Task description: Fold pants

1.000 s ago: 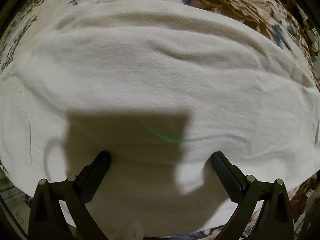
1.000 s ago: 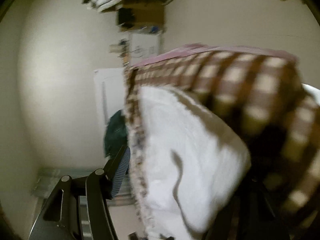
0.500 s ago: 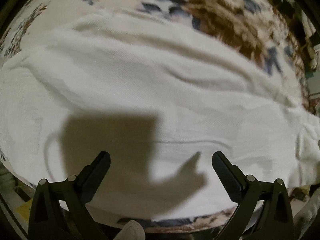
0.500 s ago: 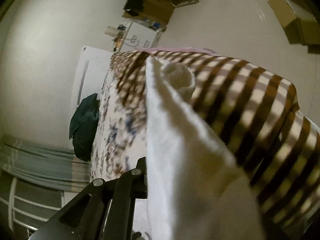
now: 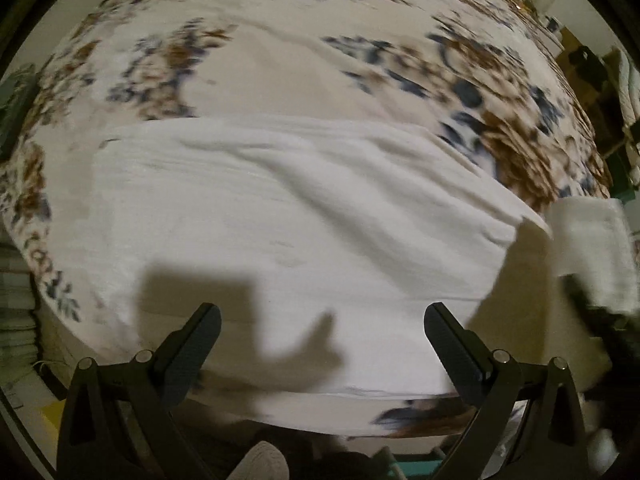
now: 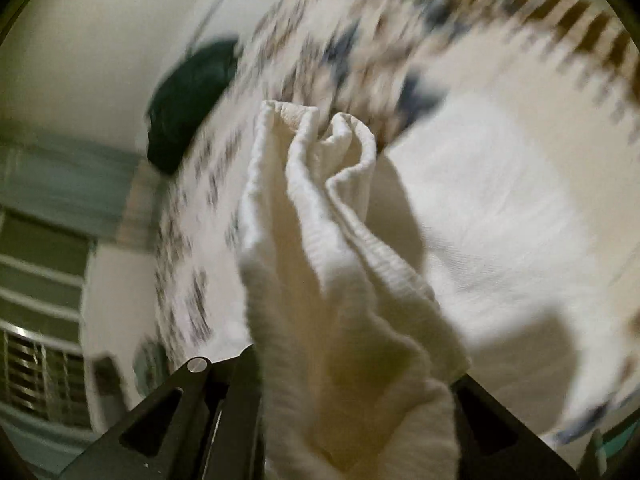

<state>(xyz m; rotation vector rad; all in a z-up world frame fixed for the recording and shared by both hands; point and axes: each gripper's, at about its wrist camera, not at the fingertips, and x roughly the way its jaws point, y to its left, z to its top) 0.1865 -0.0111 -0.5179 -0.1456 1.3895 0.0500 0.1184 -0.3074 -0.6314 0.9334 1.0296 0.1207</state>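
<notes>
In the left wrist view, stacked pale folded textiles [image 5: 16, 300] sit at the far left edge of the frame, blurred. The cream bedspread with a blue and brown floral print [image 5: 280, 60] fills the upper half of the frame. The white textured cotton pants [image 5: 280, 220] lie spread flat across the centre of the frame on that bedspread, with shallow creases running from the upper left to the lower right. The left gripper [image 5: 322, 344] occupies the lower centre of the frame; its two black fingers stand wide apart, nothing lies between them, and they are clear of the cloth. Its shadow falls on the pants just above the fingers. At the right edge of the frame, a raised end of the pants is lifted off the bedspread; what holds it there is too blurred and dark to make out. In the right wrist view, a dark green bundle [image 6: 188, 104] sits at the upper left of the frame, against a plain pale wall [image 6: 100, 20]. The right gripper [image 6: 352, 400] occupies the lower centre of the frame; its fingers are closed tight on a bunched fold of the pants, which rises from the fingers toward the frame centre. The remaining fabric lies flat at the right of the frame.
</notes>
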